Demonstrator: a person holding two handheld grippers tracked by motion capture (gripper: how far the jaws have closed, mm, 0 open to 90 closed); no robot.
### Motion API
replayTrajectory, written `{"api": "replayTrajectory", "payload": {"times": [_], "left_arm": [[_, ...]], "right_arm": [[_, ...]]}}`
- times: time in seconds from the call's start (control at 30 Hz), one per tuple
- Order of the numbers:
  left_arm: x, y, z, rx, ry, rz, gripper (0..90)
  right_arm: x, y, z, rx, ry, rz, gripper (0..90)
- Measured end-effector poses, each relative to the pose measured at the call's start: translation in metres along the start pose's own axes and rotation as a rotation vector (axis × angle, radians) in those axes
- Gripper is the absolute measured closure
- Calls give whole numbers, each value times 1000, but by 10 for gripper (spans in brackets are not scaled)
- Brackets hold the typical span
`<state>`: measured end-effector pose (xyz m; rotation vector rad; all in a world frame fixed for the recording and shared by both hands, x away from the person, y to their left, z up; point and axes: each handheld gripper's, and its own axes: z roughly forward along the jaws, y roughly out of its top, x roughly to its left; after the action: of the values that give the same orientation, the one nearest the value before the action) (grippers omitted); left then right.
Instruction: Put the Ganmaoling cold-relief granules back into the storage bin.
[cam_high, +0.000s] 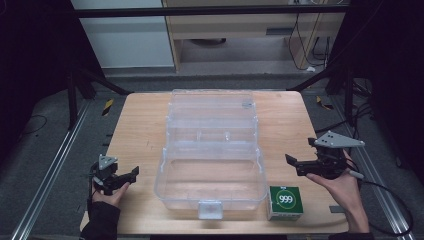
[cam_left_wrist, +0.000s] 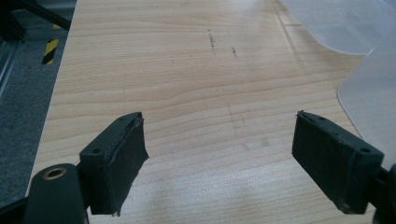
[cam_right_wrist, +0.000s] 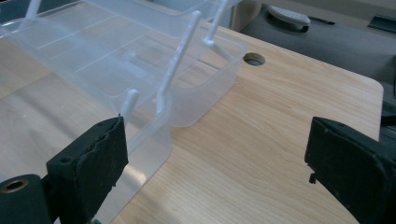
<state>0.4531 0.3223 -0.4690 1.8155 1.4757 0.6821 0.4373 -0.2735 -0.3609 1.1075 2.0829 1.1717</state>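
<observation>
Tools (cam_high: 129, 176) (cam_high: 296, 163) both wide apart, empty, flanking clear tiered box (cam_high: 210, 150) on table (cam_high: 135, 130).

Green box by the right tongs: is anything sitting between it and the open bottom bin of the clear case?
Nothing visible. The green box sits on the table just right of the clear case; only the bin's own side wall separates them. The right tongs hover open above it.

a light wooden table (cam_high: 140, 130) carries an open clear plastic box (cam_high: 210, 165) and a small green-and-white carton (cam_high: 285, 202).
</observation>
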Motion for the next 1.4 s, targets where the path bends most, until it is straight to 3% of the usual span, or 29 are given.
{"api": "replayTrajectory", "payload": {"times": [0.2,0.53,0.7,1.2,1.4], "left_arm": [[-1,0,1,8,-2,7,168],[-2,-1,3,18,-3,15,168],[-3,-1,4,25,-5,20,168],[-4,-1,5,37,-7,26,168],[-4,-1,6,37,-6,27,168]], "right_arm": [[4,8,-3,26,36,-52,57],[17,17,-11,114,108,-193,45],[20,19,-13,133,135,-219,44],[34,7,-7,309,230,-376,32],[38,3,-5,339,254,-399,32]]}}
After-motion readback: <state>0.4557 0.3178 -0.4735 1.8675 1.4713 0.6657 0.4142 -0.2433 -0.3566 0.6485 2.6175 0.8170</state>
